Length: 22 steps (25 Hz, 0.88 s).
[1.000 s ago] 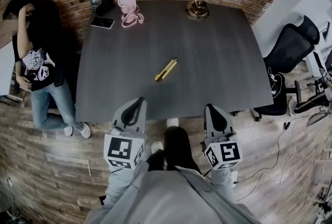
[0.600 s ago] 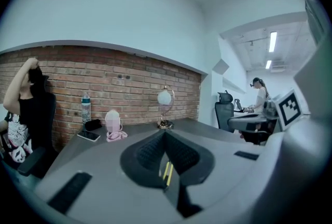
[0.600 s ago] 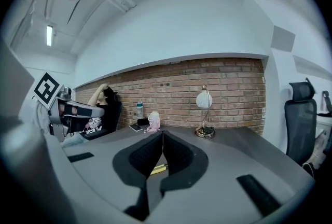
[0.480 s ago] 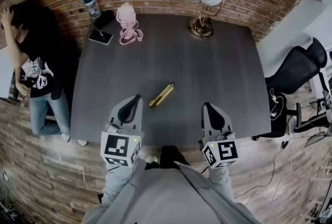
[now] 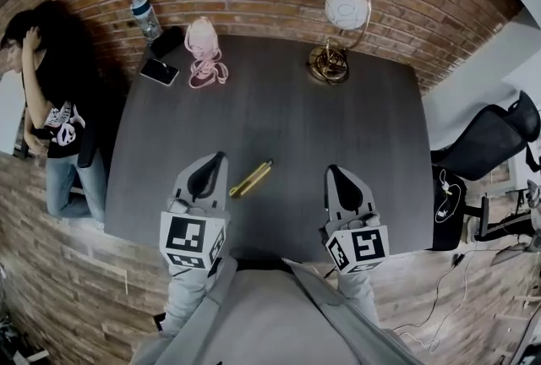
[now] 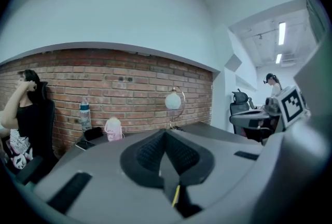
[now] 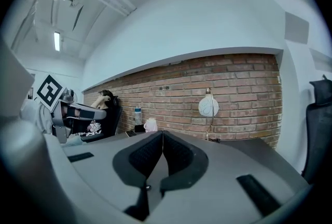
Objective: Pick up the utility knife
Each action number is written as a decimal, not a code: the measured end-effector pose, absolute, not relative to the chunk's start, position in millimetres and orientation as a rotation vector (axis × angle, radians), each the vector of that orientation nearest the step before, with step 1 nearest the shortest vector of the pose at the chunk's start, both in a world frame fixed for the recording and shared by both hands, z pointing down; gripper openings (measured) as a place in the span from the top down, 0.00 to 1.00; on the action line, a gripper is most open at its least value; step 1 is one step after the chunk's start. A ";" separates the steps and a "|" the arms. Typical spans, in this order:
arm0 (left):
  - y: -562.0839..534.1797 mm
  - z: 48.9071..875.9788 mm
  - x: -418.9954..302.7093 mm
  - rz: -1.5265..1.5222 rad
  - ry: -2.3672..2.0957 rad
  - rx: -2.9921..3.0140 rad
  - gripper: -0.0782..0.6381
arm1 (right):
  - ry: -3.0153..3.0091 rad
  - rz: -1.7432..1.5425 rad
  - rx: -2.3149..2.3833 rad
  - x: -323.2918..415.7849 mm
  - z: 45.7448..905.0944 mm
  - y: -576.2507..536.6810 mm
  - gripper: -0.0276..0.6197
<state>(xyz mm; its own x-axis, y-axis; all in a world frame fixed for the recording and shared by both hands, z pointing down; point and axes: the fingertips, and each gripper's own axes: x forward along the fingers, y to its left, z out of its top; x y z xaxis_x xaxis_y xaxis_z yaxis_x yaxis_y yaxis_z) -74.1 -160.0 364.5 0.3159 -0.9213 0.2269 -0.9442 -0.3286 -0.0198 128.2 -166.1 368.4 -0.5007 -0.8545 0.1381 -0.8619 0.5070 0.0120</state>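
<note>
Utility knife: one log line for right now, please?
utility knife: flat on table, not held | left tool: shut, empty, nearest knife | right tool: shut, empty

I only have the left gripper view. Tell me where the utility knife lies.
Observer: In the head view the yellow utility knife lies flat on the dark table, between the two grippers and close to the right of the left gripper.
Operator: Report the right gripper.
Observer: The right gripper hangs over the near part of the table, farther from the knife than the left one. Its own view shows the jaws together with nothing between them.
Operator: Give me the knife's direction.
Observer: It lies on a diagonal, its near end toward the left gripper and its far end angled toward the side of the table where the lamp stands.
</note>
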 end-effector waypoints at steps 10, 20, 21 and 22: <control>-178.8 367.5 -79.2 0.322 -1.718 2.452 0.87 | -2.603 0.113 1.511 125.4 369.4 -183.8 0.93; -183.3 383.3 -76.2 0.343 -1.611 2.482 0.86 | -2.571 0.149 1.545 119.5 378.9 -181.6 0.93; -183.1 386.0 -75.4 0.344 -1.598 2.482 0.86 | -2.567 0.154 1.548 119.6 380.3 -181.2 0.93; -182.8 388.8 -74.0 0.346 -1.584 2.482 0.86 | -2.563 0.159 1.552 119.8 381.4 -180.9 0.93</control>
<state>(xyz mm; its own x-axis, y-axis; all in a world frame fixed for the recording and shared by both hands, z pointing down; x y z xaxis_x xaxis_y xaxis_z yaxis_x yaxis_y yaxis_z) -74.0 -182.8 388.8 0.4063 -0.8672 0.2879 -0.9083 -0.4178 0.0233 119.8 -180.9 381.4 -0.4578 -0.8717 0.1747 -0.8866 0.4622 -0.0174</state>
